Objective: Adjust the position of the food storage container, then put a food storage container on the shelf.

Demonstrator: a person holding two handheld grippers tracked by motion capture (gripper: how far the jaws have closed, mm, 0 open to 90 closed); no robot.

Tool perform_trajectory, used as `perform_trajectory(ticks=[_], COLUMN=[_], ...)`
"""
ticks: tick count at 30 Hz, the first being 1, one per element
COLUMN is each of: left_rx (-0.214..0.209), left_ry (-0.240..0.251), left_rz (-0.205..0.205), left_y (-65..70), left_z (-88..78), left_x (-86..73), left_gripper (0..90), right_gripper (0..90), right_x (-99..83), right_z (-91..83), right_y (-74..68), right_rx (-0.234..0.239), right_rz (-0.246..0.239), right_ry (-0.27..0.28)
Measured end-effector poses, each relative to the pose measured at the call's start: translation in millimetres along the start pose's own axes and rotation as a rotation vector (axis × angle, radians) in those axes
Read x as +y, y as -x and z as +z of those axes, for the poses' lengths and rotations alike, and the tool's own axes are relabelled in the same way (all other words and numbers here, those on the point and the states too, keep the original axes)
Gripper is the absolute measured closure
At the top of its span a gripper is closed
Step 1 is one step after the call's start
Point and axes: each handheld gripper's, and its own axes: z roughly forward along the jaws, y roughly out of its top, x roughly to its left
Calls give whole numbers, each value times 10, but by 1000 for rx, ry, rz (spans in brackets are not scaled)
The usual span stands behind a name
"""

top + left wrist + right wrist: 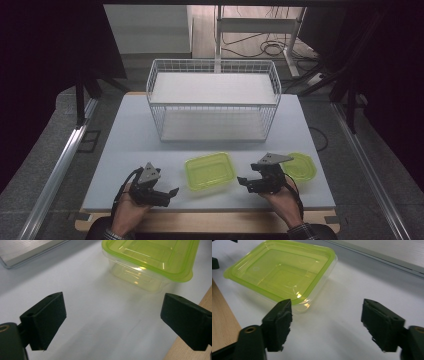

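A rectangular yellow-green plastic container [210, 170] with its lid on sits on the white mat between my two grippers. My left gripper [172, 192] lies to its left near the front edge, jaws wide apart and empty. In the left gripper view the container [150, 257] stands ahead of the left gripper [112, 320], apart from it. My right gripper [242, 182] is just right of the container, open with nothing held. In the right gripper view the container [282, 270] lies just beyond the left pad of the right gripper [327, 322].
A white wire basket [213, 100] with a shelf stands at the back of the mat [125, 145]. A second yellow-green container [302, 166] lies behind the right hand. The wooden table edge [210, 220] runs along the front.
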Motion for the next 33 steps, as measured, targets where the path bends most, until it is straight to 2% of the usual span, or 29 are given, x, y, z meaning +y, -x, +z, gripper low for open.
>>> perform_trajectory(ticks=[1,5,12,20,21,23,24,28,31,33], left_rx=[10,8,3,14,14,15,17,17,21,25], left_ry=[1,14,34,19,16,14,7,-3,-8,-5], left_rz=[12,15,14,27,29,32,39,52,63,65], left_y=[10,-3,-31,-24,-22,-20,-16,-6,2,5], left_z=[3,4,5,32,38,41,49,58,68,67], left_x=[-4,-26,-39,-39,-40,-41,-42,-39,-39,-39], left_gripper=[47,25,16,16,16,16,16,17,17,17], right_gripper=[197,131,60,49,44,42,39,41,78,135], right_x=[-2,6,32,110,143,160,198,242,289,338], right_z=[-1,2,44,106,127,139,164,187,217,241], right_y=[-1,8,46,66,75,83,88,81,81,96], right_rx=[3,14,37,37,48,54,74,80,88,101], right_rz=[4,11,63,81,104,115,134,137,146,162], right_ry=[4,24,6,-13,-20,-23,-38,-47,-58,-56])
